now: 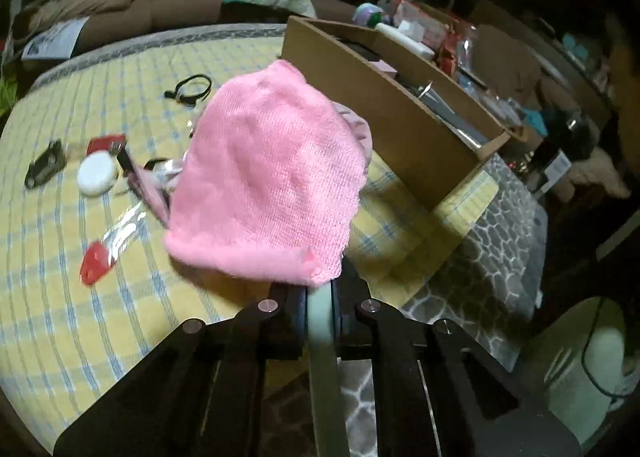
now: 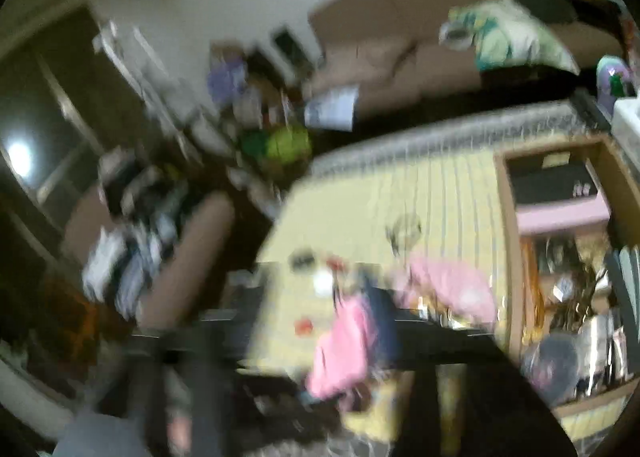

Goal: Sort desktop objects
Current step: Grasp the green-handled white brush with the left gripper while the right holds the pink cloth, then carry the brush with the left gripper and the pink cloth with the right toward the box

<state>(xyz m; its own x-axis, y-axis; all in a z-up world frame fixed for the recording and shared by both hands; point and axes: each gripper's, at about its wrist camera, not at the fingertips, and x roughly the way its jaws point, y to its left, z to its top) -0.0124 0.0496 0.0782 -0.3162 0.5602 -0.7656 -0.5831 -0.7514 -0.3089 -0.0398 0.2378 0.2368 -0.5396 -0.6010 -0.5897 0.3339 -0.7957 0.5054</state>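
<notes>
Pink knitted cloth (image 1: 268,185) hangs clamped in the left gripper (image 1: 320,283) above a checked tabletop (image 1: 60,297); the right gripper's (image 2: 320,337) jaws stand apart.

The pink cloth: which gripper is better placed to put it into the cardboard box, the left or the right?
Left, I would say. The left gripper is already shut on the pink cloth's lower edge, and the cardboard box is just beside it. The right gripper's view is blurred, and its jaws look open and empty.

Cloth (image 1: 272,177) blocks centre; box (image 1: 384,105) walls right; small clutter (image 1: 96,173) left; far counter (image 1: 132,69) open.
</notes>
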